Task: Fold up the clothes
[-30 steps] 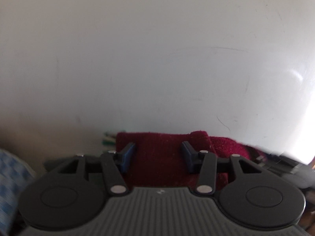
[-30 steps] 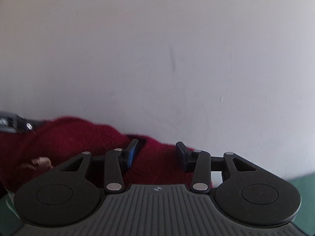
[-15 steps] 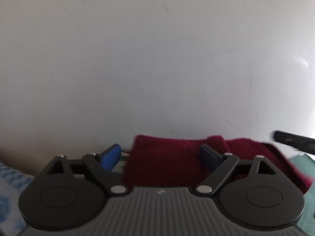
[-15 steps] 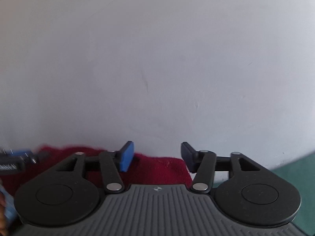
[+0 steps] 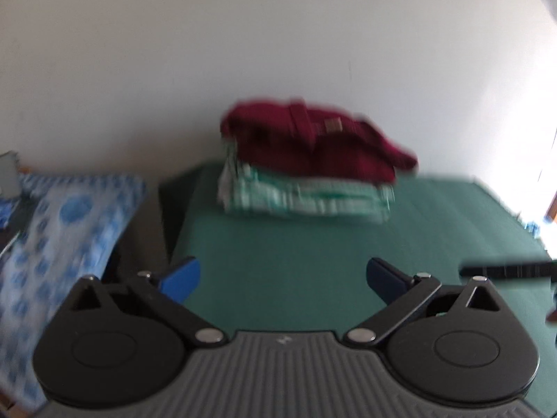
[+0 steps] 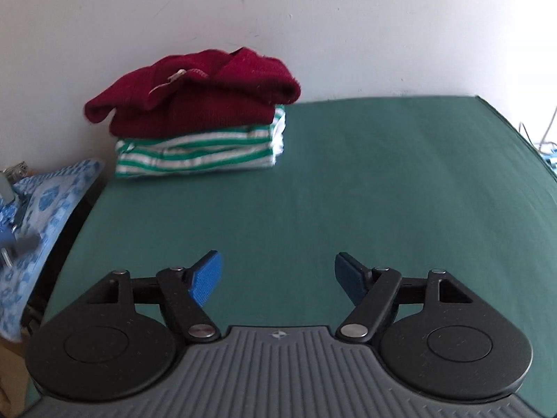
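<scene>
Starting nearest the cameras, the left hand-held gripper (image 5: 282, 275) and the right hand-held gripper (image 6: 276, 275) both hang over bare green cloth with their blue-padded jaws spreading wider and nothing between them, so neither grips any garment. Farther out, at the back left corner of the flat dark green-covered desk (image 6: 383, 174) and close against the white wall (image 6: 348, 17), sits the dark red knitted sweater (image 6: 195, 90), folded and laid on top of a folded green-and-white striped shirt (image 6: 198, 153). Judging from that stack, two garments look finished and put away, and no unfolded piece lies anywhere on the desk near the stack, so whatever is left would have to come from outside these views. The right wrist view is sharp and shows the desk's far right corner and the pale tag on the sweater; the left wrist view is blurred, yet it alone catches a black bar (image 5: 504, 271) jutting in at the right, well this side of the stack. Both views show blue patterned fabric (image 5: 69, 216) off the desk's left edge.
</scene>
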A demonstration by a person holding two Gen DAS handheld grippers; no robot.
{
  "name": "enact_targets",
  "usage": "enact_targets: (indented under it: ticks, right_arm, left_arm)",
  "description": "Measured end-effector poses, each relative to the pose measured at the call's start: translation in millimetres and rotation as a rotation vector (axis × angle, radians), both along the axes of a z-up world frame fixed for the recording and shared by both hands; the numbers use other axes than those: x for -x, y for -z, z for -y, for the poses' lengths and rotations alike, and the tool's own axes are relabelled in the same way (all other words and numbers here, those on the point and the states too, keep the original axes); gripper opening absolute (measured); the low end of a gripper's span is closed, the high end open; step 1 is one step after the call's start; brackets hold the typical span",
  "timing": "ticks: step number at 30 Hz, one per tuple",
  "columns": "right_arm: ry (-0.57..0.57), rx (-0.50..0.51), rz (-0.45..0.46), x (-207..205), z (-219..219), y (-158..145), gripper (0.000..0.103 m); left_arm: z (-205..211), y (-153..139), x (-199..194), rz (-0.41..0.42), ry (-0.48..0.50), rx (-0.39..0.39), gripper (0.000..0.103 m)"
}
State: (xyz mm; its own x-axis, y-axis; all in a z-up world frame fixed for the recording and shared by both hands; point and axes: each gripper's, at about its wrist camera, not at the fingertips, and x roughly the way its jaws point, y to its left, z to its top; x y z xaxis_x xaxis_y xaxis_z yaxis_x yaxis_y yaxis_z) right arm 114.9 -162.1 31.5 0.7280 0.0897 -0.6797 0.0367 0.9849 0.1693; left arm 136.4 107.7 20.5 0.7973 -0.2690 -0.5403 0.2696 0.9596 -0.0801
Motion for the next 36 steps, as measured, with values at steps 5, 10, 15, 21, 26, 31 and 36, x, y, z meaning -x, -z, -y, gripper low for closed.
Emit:
enact_targets:
  ticks: [5,10,15,21,26,31,36]
  right_arm:
    - [0.007,0.031,-0.070,-0.4,-12.3,-16.0,0.085]
    - [-0.041,0.026,-0.035,29.7,-12.1,-30.8,0.086]
    - [-0.024,0.033,0.020,62.2,-6.1,-44.6,0.088]
    - [-0.002,0.076,0.039,95.3,-16.1,-57.3,0.089]
    - [0.029,0.138,0.124,112.8,-34.5,-73.3,0.093]
    - [0.091,0.164,0.140,117.3,-61.5,-77.7,0.094]
    - [0.161,0.191,0.116,113.2,-81.7,-75.3,0.094]
  left_arm:
    - [20.2,-19.9,56.2,-0.029,-0.033,-0.108,0.101]
    - [40.0,-53.1,77.0,-0.042,-0.097,-0.117,0.101]
    - [59.5,-70.2,98.7,-0.037,-0.191,-0.135,0.101]
    - [70.4,-81.9,120.9,-0.053,-0.257,-0.156,0.101]
    - [66.2,-90.6,127.3,-0.003,-0.277,-0.211,0.101]
    - [51.9,-92.4,129.7,0.015,-0.278,-0.250,0.101]
    - [30.5,-88.6,125.4,-0.008,-0.235,-0.212,0.101]
